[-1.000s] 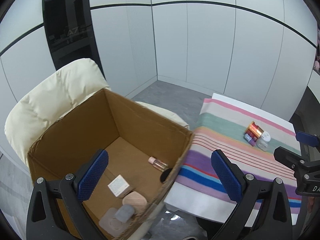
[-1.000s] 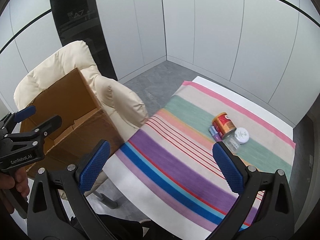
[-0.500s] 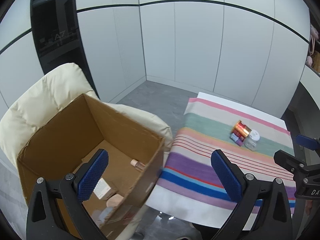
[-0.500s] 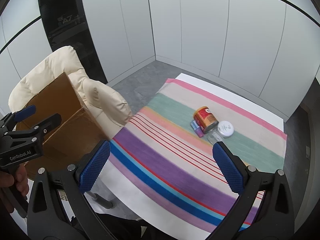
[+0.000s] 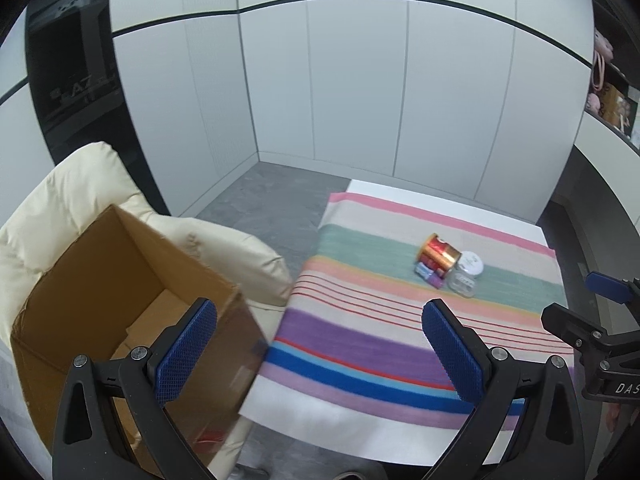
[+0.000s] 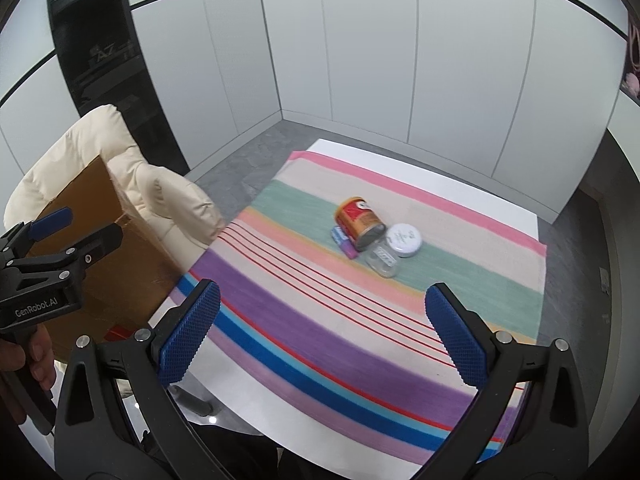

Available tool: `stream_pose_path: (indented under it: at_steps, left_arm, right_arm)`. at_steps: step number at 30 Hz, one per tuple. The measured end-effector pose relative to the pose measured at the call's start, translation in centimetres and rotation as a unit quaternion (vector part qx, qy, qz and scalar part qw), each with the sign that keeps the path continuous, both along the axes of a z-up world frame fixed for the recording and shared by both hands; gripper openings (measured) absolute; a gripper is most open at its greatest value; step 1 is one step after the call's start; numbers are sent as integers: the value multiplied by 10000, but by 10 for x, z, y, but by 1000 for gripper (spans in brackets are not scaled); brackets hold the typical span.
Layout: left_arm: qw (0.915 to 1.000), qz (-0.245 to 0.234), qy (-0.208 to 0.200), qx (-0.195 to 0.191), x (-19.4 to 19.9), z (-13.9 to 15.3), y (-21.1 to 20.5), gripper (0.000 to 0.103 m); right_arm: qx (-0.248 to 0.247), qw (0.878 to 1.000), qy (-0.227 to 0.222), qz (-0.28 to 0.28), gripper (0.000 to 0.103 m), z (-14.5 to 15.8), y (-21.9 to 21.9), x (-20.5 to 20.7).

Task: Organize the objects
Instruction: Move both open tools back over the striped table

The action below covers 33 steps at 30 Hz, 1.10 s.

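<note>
Basically both grippers, left gripper [image 5: 320, 344] and right gripper [image 6: 324, 330], hover empty with jaws wide. Beyond them on the striped cloth [image 6: 280, 300]: can [image 6: 358, 222], jar [image 6: 390, 248] and small purple pack [image 6: 344, 242], all touching, so grabbing 1 may knock another. Cardboard box [image 5: 120, 300] sits left on the chair [image 5: 72, 196]. Versus 1 s ago, both views have swung away from the box toward the cluster.

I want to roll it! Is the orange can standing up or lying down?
Lying down. The orange can rests on its side on the striped cloth.
</note>
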State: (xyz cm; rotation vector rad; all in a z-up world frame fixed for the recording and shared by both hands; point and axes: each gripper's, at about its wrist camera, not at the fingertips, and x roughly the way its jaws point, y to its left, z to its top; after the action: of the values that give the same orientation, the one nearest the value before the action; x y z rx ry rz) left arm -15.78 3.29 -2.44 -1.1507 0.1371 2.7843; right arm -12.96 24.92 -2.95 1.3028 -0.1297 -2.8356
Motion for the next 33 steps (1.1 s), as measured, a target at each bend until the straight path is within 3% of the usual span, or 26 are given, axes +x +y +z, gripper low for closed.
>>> stream_pose_path:
  at_steps: [19,33]
  left_arm:
    - [9983,-545,-230,10,-1,-11,76,103]
    - [9945,-837,-597,-183,-20,-61,134,101]
  right_arm:
    - [-101,9977,-209,-638,103,-15,74,28]
    - [-52,9927,-727,-962,103,-67,110,37]
